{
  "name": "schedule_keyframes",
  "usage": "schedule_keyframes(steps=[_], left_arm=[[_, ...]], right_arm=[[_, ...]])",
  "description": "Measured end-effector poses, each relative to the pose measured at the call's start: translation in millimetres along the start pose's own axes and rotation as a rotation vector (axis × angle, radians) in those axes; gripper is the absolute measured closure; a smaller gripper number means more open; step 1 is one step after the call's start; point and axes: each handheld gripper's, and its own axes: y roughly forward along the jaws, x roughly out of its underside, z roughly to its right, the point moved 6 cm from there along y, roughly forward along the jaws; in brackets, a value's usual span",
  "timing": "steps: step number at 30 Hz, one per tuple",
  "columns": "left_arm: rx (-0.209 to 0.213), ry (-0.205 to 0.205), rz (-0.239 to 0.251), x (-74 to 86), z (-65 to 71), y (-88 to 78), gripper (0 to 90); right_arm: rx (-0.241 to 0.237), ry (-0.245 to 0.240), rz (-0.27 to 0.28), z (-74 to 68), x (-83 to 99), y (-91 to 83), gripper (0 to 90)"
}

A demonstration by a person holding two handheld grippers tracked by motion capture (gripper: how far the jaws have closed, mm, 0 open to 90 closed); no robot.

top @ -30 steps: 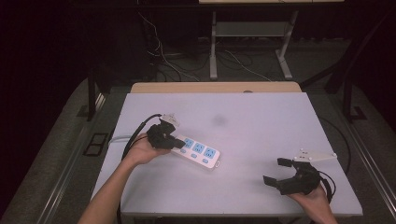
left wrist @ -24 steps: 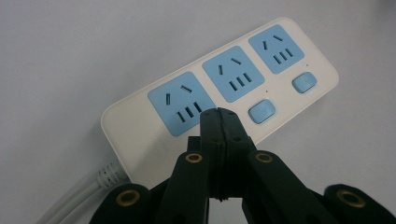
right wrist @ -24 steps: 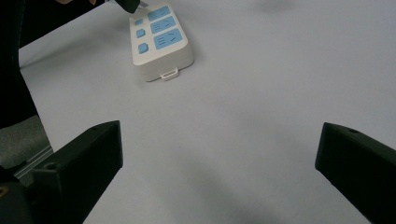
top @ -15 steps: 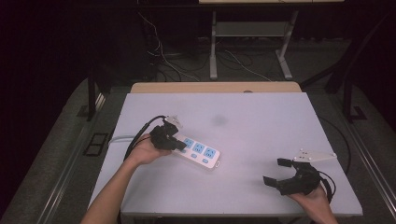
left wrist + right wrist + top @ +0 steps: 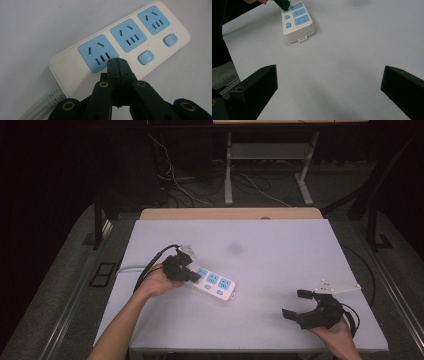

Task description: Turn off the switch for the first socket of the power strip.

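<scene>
left tool (image 5: 190, 274) slightly nearer strip (image 5: 216, 284)

The high view looked forward and down from above the person's side, taking in the whole pale surface (image 5: 280, 245) with the power strip (image 5: 214, 283) left of its middle. The left tool's (image 5: 117, 61) camera sat very close over that strip (image 5: 120, 47), looking steeply down along its meeting jaws at the strip's cable end. The right tool's (image 5: 329, 90) camera looked low across the surface from well away, with the strip (image 5: 297, 21) far off at its top left, so all three shared the strip.
</scene>
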Motion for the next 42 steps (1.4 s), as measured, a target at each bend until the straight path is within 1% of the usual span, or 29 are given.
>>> schedule_keyframes(steps=[4, 6, 9, 16, 18, 23, 24, 25, 27, 31, 37, 42], left_arm=[[0.003, -0.001, 0.006, -0.4, 0.3, 0.8, 89.2], [0.003, 0.007, 0.003, -0.7, 0.3, 0.9, 89.2], [0.012, -0.003, 0.008, -0.1, -0.3, 0.9, 89.3], [0.014, -0.002, 0.004, -0.1, -0.6, 1.0, 89.6], [0.014, -0.017, 0.005, 0.1, -0.5, 1.2, 89.7], [0.020, -0.037, 0.010, 1.2, -1.2, 2.0, 89.9], [0.024, -0.034, 0.008, 1.4, -1.4, 2.4, 89.9], [0.027, -0.042, 0.011, 1.6, -1.4, 2.3, 89.9], [0.029, -0.035, 0.018, 2.2, -1.7, 2.2, 89.9], [0.025, -0.042, 0.025, 2.7, -1.4, 2.0, 89.9], [0.008, -0.044, 0.011, 1.3, 0.2, 1.9, 89.8], [0.012, -0.050, 0.009, 1.2, -0.7, 1.7, 89.8]], right_arm=[[-0.001, 0.000, -0.001, -0.3, 0.2, 0.3, 0.5], [-0.001, -0.001, -0.001, -0.3, 0.2, 0.3, 0.5], [-0.002, -0.001, -0.001, -0.6, 0.1, 0.6, 0.5], [-0.004, -0.004, -0.002, -1.2, 0.3, 0.8, 0.5], [-0.005, -0.004, -0.001, -1.5, 0.3, 0.7, 0.5], [-0.008, -0.005, -0.003, -2.6, 0.6, 0.3, 0.5], [-0.008, -0.007, -0.004, -2.8, 0.6, 0.1, 0.5], [-0.008, -0.007, -0.004, -2.8, 0.6, 0.1, 0.5], [-0.006, -0.011, -0.001, -2.5, 0.3, -0.7, 0.5], [-0.003, -0.009, 0.004, -1.1, 0.2, -2.5, 0.5], [0.000, -0.004, 0.001, -0.2, 0.1, -2.0, 0.5], [-0.001, -0.006, 0.000, 0.1, 0.2, -1.2, 0.5]])
